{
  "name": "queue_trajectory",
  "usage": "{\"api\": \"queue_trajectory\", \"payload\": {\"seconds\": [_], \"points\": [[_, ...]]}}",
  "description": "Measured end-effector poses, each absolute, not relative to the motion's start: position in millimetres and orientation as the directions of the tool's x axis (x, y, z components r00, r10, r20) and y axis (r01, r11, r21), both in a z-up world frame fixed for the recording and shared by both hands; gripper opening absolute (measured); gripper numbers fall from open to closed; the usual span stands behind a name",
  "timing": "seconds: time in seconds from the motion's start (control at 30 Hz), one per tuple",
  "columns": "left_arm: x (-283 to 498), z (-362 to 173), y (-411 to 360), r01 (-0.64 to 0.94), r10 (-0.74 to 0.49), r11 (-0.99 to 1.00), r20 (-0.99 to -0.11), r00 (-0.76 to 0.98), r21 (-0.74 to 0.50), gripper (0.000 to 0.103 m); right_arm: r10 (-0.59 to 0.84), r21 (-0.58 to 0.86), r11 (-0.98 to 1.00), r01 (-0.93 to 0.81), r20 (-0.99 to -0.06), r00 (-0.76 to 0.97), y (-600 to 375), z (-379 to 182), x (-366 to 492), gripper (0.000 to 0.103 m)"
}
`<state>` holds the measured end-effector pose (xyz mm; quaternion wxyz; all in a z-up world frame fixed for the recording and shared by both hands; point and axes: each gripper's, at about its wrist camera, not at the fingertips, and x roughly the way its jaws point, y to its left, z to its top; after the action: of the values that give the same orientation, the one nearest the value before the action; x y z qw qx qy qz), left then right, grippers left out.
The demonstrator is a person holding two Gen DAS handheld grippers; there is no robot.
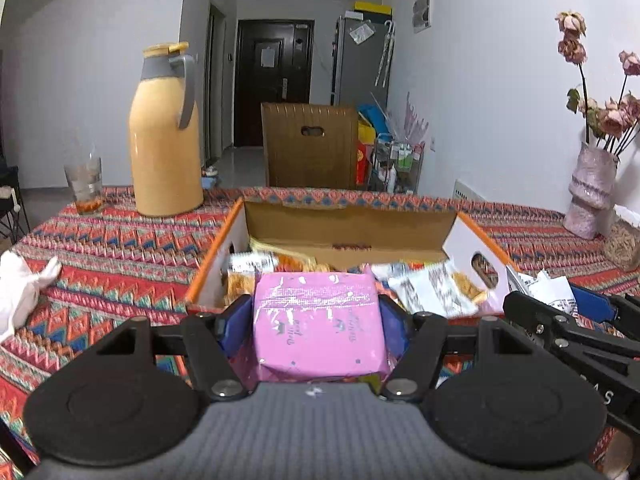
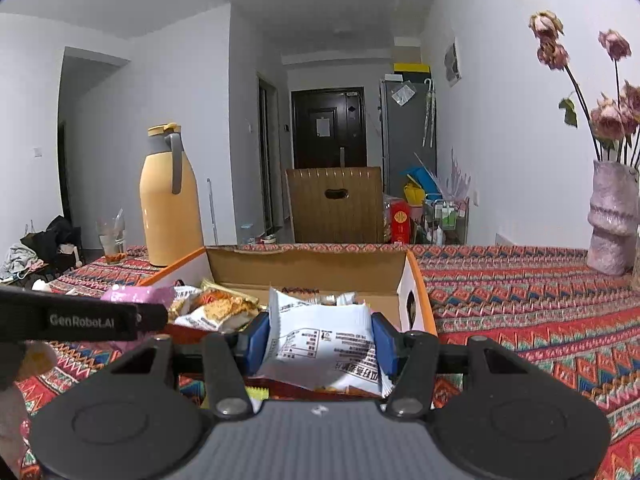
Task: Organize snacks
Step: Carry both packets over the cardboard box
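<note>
The left gripper [image 1: 316, 312] has its blue pads clamped on either side of a pink snack packet [image 1: 318, 326], held just in front of the open cardboard box [image 1: 348, 224]; the right gripper [image 2: 320, 338] pinches a white printed snack packet [image 2: 320, 344] between its pads, also at the box's near edge; inside the box lie more packets [image 2: 218, 308], some orange, perhaps noodle snacks, though blur hides the print; the box sits on a patterned tablecloth [image 1: 112, 248]; behind it to the left stand a yellow thermos jug [image 1: 166, 136] and a drinking glass [image 1: 85, 184]; a pink vase [image 2: 612, 218] of dried roses stands on the right.
</note>
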<state>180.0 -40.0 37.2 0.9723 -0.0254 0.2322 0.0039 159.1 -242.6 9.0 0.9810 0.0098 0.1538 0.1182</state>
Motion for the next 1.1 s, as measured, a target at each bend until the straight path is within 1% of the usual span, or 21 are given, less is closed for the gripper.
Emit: {"api": "queue_trajectory", "payload": {"seconds": [0.2,0.4,0.67,0.8,0.97,1.1], "points": [[193.6,53.4,-38.0,-0.024,-0.001,0.998,-0.436,0.9,-0.052,0.067,0.222,0.008,0.974,-0.228,-0.271,0.937,-234.4,30.7,172.0,0.053],[214.6,62.6,-33.2,-0.041,0.012,0.997,-0.427,0.904,-0.06,0.068,0.216,0.014,0.975,-0.22,-0.257,0.942,-229.4,46.2,193.5,0.053],[253.2,70.8,-24.3,-0.086,0.049,0.994,-0.406,0.912,-0.073,0.068,0.193,0.02,0.981,-0.194,-0.259,0.947,-220.3,52.9,232.4,0.053],[277.2,61.9,-19.1,-0.114,0.069,0.989,-0.406,0.911,-0.089,0.067,0.169,0.026,0.985,-0.168,-0.257,0.951,-217.2,48.7,255.5,0.053],[294.5,32.4,-15.0,-0.136,0.088,0.987,-0.418,0.904,-0.085,0.067,0.139,0.056,0.99,-0.129,-0.252,0.958,-217.8,32.2,277.5,0.053],[299.9,19.8,-11.8,-0.128,0.079,0.988,-0.443,0.893,-0.083,0.067,0.152,0.051,0.988,-0.143,-0.292,0.944,-215.3,17.3,287.4,0.053]]}}
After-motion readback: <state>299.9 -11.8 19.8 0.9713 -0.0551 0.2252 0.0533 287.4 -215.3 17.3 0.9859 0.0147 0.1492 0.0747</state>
